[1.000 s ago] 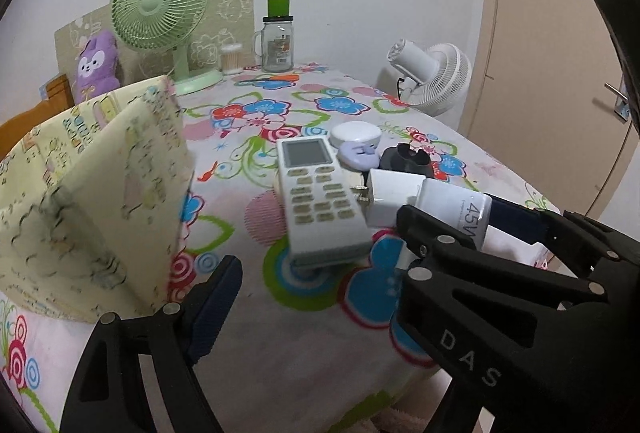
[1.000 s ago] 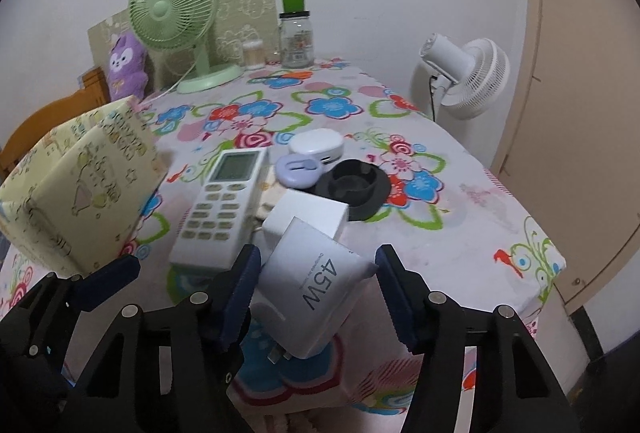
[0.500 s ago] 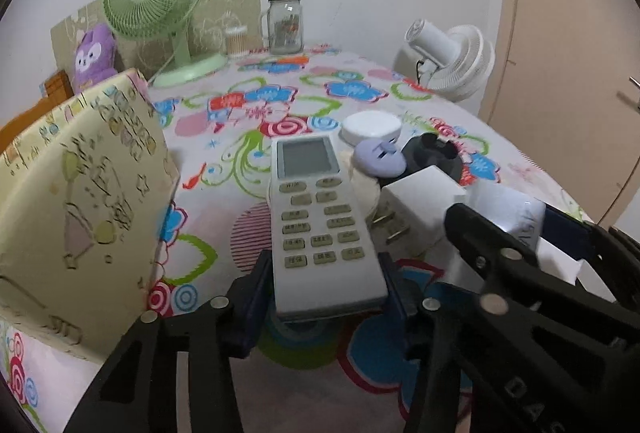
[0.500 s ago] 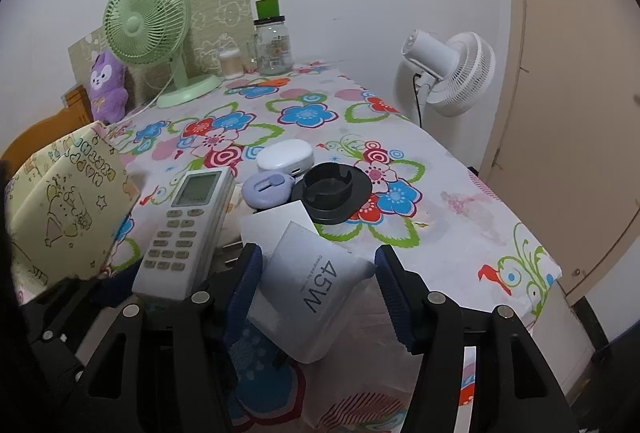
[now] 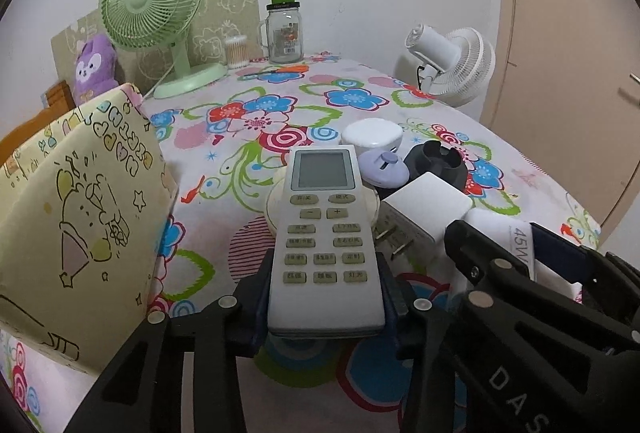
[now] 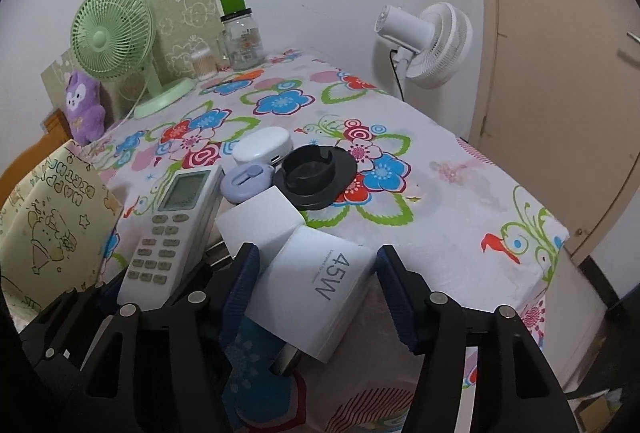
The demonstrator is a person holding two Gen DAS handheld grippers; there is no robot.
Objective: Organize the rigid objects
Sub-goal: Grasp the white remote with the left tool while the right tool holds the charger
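Observation:
A white remote control (image 5: 322, 233) lies on the flowered tablecloth (image 5: 248, 121), its far end resting on a round cream disc. My left gripper (image 5: 325, 289) has its jaws closing, and both blue pads press on the remote's near end. A white charger marked 45W (image 6: 316, 285) is tilted with its prongs pointing down. My right gripper (image 6: 316, 281) is closing too, with pads touching both of the charger's sides. A second white plug cube (image 6: 260, 217) sits just beyond it.
A yellow gift bag (image 5: 80, 225) stands open at the left. Behind the remote lie a lilac round case (image 5: 382, 169), a white case (image 5: 372, 133) and a black round dish (image 6: 316, 173). A green fan (image 5: 152, 5), a jar and a plush toy line the back wall. The table edge (image 6: 520, 209) runs on the right.
My left gripper moved forward from beside the gift bag to the remote, and its jaws came together on the remote's sides. The 45W charger stayed between the right fingers.

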